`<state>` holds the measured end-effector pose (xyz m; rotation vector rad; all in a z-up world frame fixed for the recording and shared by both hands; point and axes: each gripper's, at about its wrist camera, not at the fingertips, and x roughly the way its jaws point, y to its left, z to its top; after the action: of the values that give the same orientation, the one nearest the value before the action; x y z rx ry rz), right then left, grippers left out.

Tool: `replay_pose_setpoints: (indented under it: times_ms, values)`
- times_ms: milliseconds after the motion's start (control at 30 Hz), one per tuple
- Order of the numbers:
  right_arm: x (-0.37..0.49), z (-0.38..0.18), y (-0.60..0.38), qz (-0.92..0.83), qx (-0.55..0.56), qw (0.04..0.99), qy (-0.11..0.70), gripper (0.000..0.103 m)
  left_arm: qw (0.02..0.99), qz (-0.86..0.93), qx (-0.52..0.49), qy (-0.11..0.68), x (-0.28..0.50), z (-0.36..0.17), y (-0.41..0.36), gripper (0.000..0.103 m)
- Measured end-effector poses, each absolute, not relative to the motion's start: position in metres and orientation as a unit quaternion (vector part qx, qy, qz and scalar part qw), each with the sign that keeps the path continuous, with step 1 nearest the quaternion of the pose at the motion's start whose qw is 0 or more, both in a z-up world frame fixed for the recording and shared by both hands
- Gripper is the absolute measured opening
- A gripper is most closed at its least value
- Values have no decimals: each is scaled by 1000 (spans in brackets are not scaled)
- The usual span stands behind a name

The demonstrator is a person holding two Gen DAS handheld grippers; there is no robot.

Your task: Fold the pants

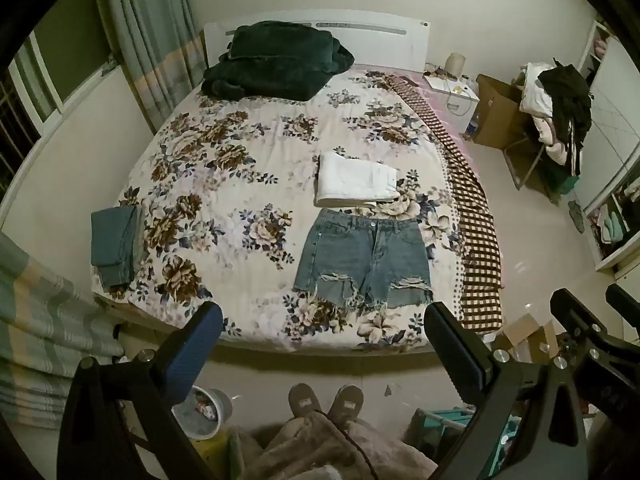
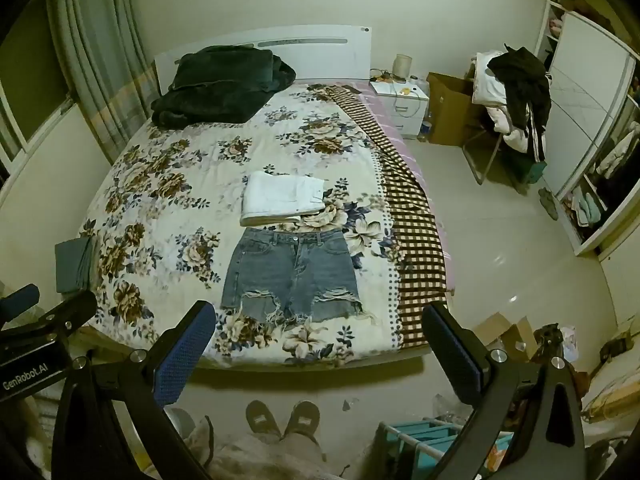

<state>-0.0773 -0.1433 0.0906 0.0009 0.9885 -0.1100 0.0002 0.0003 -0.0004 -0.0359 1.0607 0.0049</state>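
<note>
The shorts (image 1: pixel 364 260) lie flat on the bed (image 1: pixel 224 160), lower centre. Left gripper (image 1: pixel 324 344) and right gripper (image 2: pixel 320 344) hang wide open, empty. Denim looks stiffish, light; grip a side hem and waistband corner.

Each gripper has a black frame with silver screws. The left gripper (image 1: pixel 324 344) and the right gripper (image 2: pixel 320 344) carry fingers (image 2: pixel 188 354) with blue dotted pads. One body reads "GenRobot.AI". The person wears grey-brown slippers (image 1: pixel 326 402).
</note>
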Motion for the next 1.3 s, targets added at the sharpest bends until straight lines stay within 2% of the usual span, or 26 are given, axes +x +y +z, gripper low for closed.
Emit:
replay_pose_setpoints:
  times_ms: [1300]
  values:
    - [-79,96,-141,-48,1,877,478,103,860,4,-15,510,-2,-7,2,103]
